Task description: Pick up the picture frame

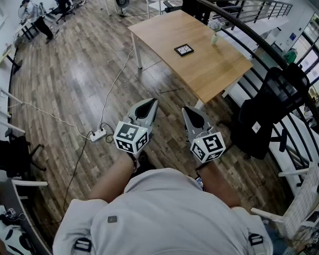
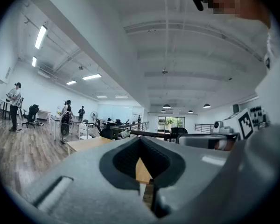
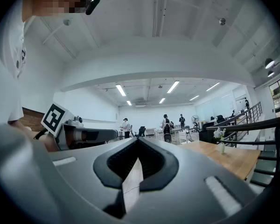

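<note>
Wooden table (image 1: 212, 68) is well ahead of me in the head view. The picture frame (image 1: 184, 49) lies flat near its middle, dark border, nothing touching it. A small vase (image 1: 215, 36) stands apart from it, close to the table edge on the railing (image 1: 244, 28) side. Both tools are held close to my body over the plank floor (image 1: 69, 78), nowhere near the table. Left gripper (image 1: 149, 103) and right gripper (image 1: 187, 110) sit side by side, pointing roughly level toward the table.

Left gripper view: jaws pressed together with nothing between the pads. A corner of the tabletop shows past the tips. I can't pick out the frame from here.

Right gripper view: same, jaws closed and empty. The table runs off to the right with the vase on it, and again no frame is visible.

My read on the step: the approach hasn't started and the frame is untouched.

Next move:
- Walk up to the near table edge.
- Spread one gripper's jaws.
- Come in low over the tabletop.

Since the frame lies flat, I'd likely need to catch it by one border edge, perhaps tipping it up, and keep clear of the vase.
</note>
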### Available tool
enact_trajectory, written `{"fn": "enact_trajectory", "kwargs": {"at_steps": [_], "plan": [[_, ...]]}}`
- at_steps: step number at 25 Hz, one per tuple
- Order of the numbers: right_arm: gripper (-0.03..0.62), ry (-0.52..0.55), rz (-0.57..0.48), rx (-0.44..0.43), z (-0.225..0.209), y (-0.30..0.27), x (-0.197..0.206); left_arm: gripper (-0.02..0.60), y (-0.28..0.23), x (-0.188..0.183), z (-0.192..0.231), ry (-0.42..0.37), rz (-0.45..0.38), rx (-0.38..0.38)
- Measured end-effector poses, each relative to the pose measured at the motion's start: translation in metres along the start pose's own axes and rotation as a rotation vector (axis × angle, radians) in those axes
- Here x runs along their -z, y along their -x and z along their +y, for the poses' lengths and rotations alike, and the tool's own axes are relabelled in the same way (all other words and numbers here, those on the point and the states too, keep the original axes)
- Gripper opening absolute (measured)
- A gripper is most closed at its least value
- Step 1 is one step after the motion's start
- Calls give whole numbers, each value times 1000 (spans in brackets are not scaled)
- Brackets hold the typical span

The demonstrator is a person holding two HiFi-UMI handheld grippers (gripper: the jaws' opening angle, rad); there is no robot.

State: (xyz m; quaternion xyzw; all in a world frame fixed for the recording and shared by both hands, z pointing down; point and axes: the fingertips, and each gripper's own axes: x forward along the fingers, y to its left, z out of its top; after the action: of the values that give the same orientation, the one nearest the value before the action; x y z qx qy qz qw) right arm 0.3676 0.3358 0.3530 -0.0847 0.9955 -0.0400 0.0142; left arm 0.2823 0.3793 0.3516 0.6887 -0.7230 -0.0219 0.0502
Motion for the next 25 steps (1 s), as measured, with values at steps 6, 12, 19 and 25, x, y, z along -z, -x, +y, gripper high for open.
{"fn": "enact_trajectory", "kwargs": {"at_steps": [6, 12, 19, 25], "plan": [[8, 3, 11, -7, 4, -20, 4, 3, -1, -1, 21, -1, -3, -5], [8, 4, 29, -6, 2, -50, 9, 3, -10, 2, 49, 5, 2, 4], [8, -6, 37, -7, -1, -111, 17, 3, -24, 3, 106, 5, -4, 15], [8, -11, 54, -8, 9, -190, 20, 3, -36, -1, 177, 6, 21, 45]]}}
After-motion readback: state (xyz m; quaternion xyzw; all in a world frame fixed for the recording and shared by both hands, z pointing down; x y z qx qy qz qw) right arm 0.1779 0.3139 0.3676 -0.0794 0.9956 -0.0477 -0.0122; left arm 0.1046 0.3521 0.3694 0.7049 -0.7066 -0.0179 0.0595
